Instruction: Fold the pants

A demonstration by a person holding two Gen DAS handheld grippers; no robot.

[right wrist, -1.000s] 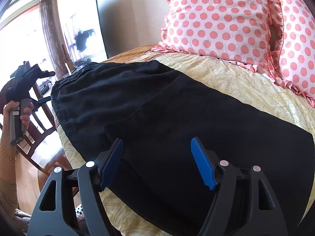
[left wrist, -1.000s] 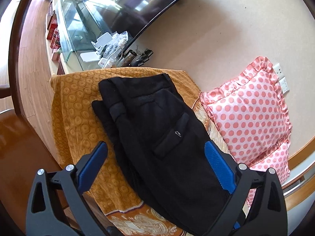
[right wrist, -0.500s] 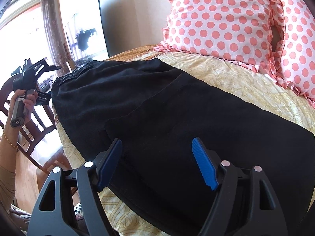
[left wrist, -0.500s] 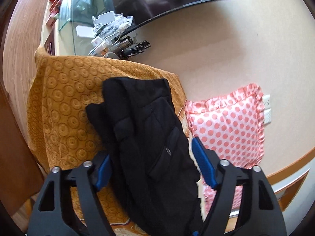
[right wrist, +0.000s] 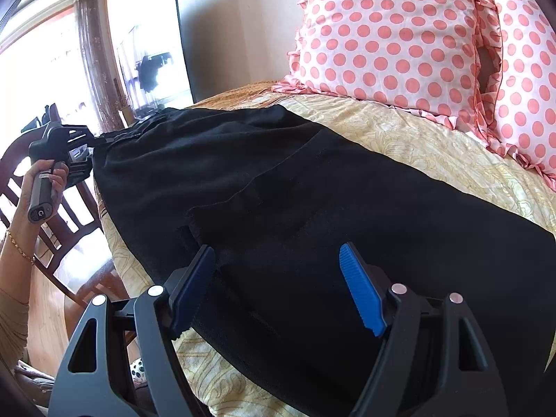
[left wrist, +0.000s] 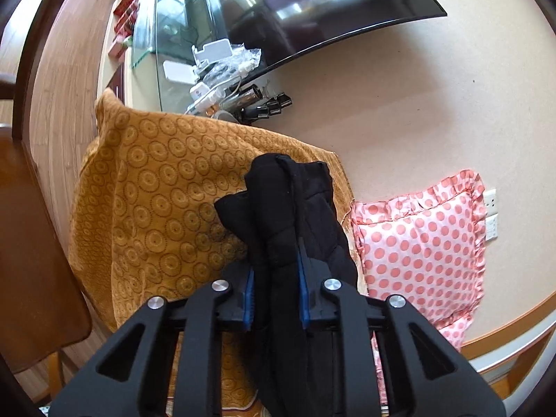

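Note:
Black pants [right wrist: 312, 201] lie along the bed on a yellow patterned cover [right wrist: 434, 146]. My left gripper [left wrist: 276, 278] is shut on the pants [left wrist: 295, 208] at one end, the cloth bunched between its blue pads. It also shows in the right wrist view [right wrist: 73, 153], held by a hand at the far left end of the pants. My right gripper [right wrist: 278, 278] is open, its blue pads just above the pants at the near end, one on each side of a fold.
Two pink polka-dot pillows [right wrist: 399, 34] lean on the wall behind the bed. An orange circle-patterned cloth [left wrist: 156, 208] covers the bed's far end. A TV [left wrist: 312, 10] and a glass stand with clutter [left wrist: 215, 69] lie beyond. A wooden chair [right wrist: 52, 215] stands beside the bed.
My left gripper moved in to the end of the pants and closed on the cloth. My right gripper stayed open and hardly moved.

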